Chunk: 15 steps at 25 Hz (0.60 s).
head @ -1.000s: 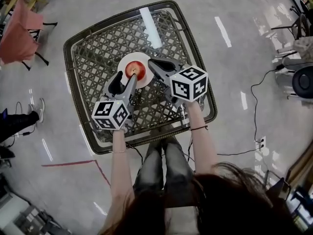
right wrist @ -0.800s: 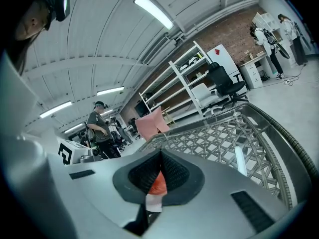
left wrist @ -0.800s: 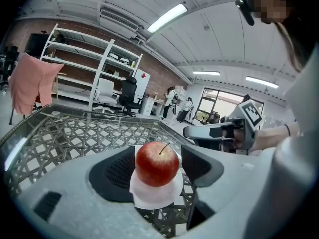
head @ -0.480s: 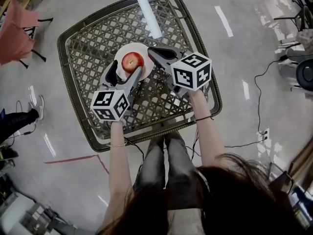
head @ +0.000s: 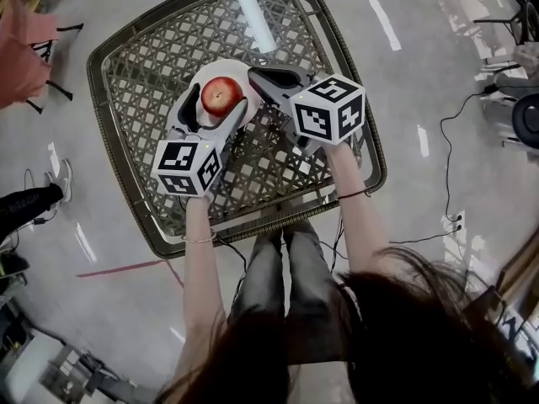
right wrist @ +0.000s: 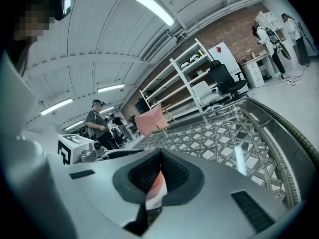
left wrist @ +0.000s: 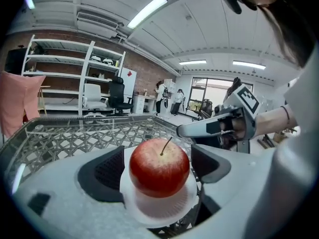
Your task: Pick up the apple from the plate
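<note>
A red apple (head: 220,96) sits upright on a small white plate (head: 202,76) on the lattice table. My left gripper (head: 214,108) is open, and its jaws have just been opening. Its two dark pads (left wrist: 106,171) stand on either side of the apple (left wrist: 159,167) without pressing on it. My right gripper (head: 258,77) is shut and empty, its tip beside the plate's right edge. In the right gripper view its jaws (right wrist: 158,159) meet, and a sliver of apple and plate shows through the gap below them.
The wicker-lattice table with a glass top has a raised rim (head: 125,194) all round. A ceiling light reflects as a white bar (head: 252,13) at its far side. People, shelves and office chairs stand in the room beyond. The person's legs are at the table's near edge.
The left gripper has slid forward and its jaws have spread, so the apple now lies between them. The right gripper has sunk slightly and stays shut.
</note>
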### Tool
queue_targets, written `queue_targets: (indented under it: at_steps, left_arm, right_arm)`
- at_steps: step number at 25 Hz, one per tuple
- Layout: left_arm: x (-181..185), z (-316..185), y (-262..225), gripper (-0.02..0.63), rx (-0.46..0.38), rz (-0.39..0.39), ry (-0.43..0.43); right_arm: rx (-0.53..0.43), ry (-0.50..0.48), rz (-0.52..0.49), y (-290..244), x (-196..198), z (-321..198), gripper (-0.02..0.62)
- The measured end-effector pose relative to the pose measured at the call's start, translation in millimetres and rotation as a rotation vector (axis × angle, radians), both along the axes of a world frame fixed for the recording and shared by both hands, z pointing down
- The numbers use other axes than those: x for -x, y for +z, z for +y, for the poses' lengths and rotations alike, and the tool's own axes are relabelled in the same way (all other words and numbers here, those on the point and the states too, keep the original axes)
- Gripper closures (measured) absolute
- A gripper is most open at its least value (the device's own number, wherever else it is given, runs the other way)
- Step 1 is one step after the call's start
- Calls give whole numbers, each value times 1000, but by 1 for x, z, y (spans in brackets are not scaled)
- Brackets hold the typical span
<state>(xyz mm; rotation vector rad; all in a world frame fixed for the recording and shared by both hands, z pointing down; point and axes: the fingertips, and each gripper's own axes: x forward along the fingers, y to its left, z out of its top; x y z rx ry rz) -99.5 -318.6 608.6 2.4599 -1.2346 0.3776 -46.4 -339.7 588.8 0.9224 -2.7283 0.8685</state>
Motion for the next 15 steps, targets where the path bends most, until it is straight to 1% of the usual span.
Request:
queue_targets:
  at_steps: [5, 11, 15]
  left_arm:
    - [-5, -2, 3, 195, -10, -24, 32]
    - [-10, -3, 8, 195, -37, -110, 85]
    - [-10, -5, 9, 195, -38, -112, 83]
  right_arm:
    - [-1, 2, 7, 5, -2, -3, 586]
    - [4, 8, 2, 10, -3, -3, 586]
    - [4, 11, -1, 11, -4, -4, 586]
